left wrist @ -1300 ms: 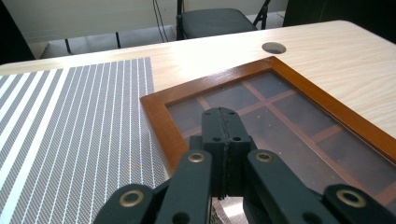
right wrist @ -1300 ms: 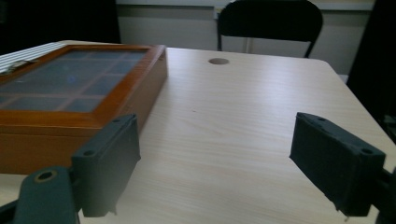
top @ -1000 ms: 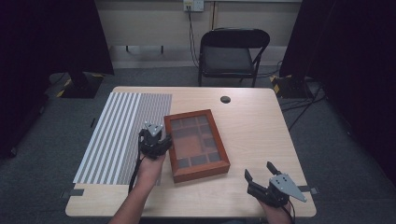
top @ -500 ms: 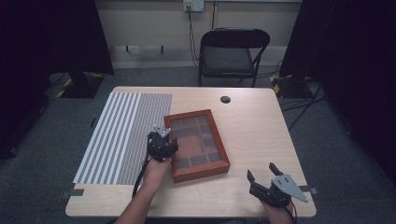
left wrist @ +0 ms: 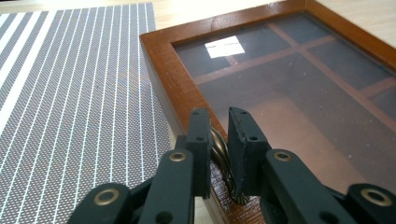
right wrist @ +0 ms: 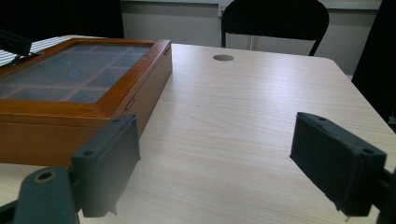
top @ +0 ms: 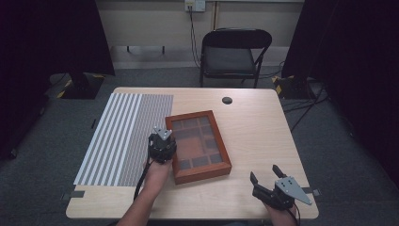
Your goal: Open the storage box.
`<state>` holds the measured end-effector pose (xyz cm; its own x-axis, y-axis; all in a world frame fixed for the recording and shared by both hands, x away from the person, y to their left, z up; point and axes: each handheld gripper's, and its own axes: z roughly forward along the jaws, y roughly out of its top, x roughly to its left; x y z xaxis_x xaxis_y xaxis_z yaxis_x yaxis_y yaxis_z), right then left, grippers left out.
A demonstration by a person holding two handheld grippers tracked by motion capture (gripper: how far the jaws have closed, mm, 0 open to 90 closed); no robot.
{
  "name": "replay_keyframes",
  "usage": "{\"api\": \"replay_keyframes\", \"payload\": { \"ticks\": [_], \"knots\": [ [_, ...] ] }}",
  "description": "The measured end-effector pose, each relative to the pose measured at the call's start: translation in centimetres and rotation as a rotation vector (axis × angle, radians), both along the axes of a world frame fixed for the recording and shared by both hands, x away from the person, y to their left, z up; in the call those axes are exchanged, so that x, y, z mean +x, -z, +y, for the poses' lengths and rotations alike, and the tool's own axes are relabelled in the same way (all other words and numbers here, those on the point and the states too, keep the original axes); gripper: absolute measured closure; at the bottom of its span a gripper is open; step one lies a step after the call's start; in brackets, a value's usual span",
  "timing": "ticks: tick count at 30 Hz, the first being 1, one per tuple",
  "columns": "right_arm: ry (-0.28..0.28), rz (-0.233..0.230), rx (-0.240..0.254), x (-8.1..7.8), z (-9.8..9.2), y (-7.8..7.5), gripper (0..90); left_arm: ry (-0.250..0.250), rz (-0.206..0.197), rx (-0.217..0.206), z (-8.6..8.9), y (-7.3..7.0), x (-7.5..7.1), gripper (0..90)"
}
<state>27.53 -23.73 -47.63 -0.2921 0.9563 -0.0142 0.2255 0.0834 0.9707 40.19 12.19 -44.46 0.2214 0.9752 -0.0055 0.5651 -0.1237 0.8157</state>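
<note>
My left gripper (left wrist: 218,140) has just been closing and now pinches the brass latch (left wrist: 220,150) on the left edge of the glass-lidded wooden box (top: 197,146), which sits mid-table beside the striped mat (top: 123,136). My right gripper (top: 264,178) rests spread wide, empty, near the table's front right corner.

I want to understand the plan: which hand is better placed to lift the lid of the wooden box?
Left. The left gripper is closed on the metal handle of the wooden box; the right gripper waits open, apart.
</note>
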Motion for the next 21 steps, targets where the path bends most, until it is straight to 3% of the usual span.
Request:
{"api": "replay_keyframes", "payload": {
  "ticks": [10, 12, 21],
  "knots": [
    [-0.005, 0.005, -0.009, 0.0, 0.2, 0.0, 14.8, 0.004, 0.002, 0.014, 0.0, -0.1, -0.1, 80.0],
    [-0.008, 0.002, -0.01, 0.0, 0.2, 0.1, 14.8, -0.003, 0.003, -0.011, 0.0, -0.2, -0.1, 80.0],
    [-0.029, -0.004, -0.016, -0.1, 0.8, 0.0, 14.8, 0.017, -0.039, -0.019, -0.3, -3.0, -0.3, 80.0]
  ]
}}
